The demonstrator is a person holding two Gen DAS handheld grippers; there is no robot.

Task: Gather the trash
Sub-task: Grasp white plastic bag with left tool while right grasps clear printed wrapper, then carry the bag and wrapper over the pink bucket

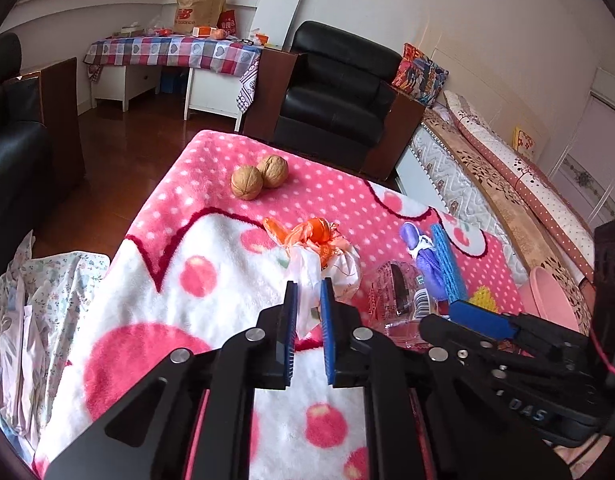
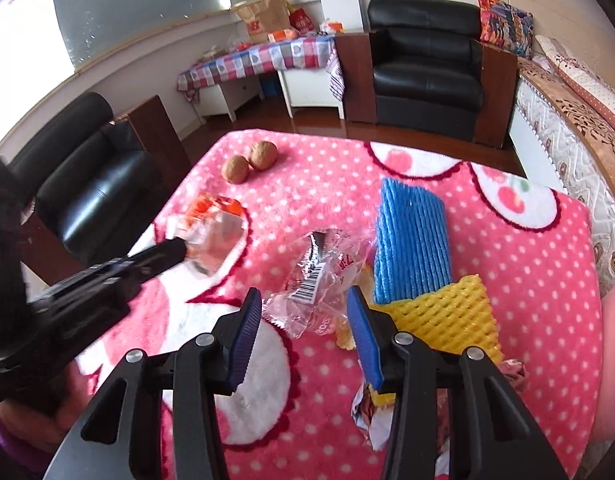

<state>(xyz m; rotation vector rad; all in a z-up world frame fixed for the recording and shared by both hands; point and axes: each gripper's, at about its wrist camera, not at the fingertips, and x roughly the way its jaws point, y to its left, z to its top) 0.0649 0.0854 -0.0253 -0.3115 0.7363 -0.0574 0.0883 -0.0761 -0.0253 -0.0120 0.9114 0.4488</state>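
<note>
My left gripper [image 1: 306, 280] is shut on a crumpled white and orange plastic wrapper [image 1: 323, 246], which rests on the pink dotted blanket [image 1: 211, 160]; it also shows in the right wrist view [image 2: 211, 228]. My right gripper [image 2: 305, 300] is open, its jaws on either side of a clear crinkled wrapper with a barcode [image 2: 315, 276], seen also in the left wrist view [image 1: 395, 292]. A blue foam net [image 2: 411, 240], a yellow foam net [image 2: 451, 316] and another wrapper [image 2: 371, 412] lie close to the right gripper.
Two walnuts [image 1: 259, 176] sit at the blanket's far side. A purple wrapper [image 1: 421, 256] lies by the blue net. A pink bin [image 1: 551, 296] stands at the right edge. Black armchairs [image 1: 339, 88], a bed and a checked table [image 1: 167, 52] surround the table.
</note>
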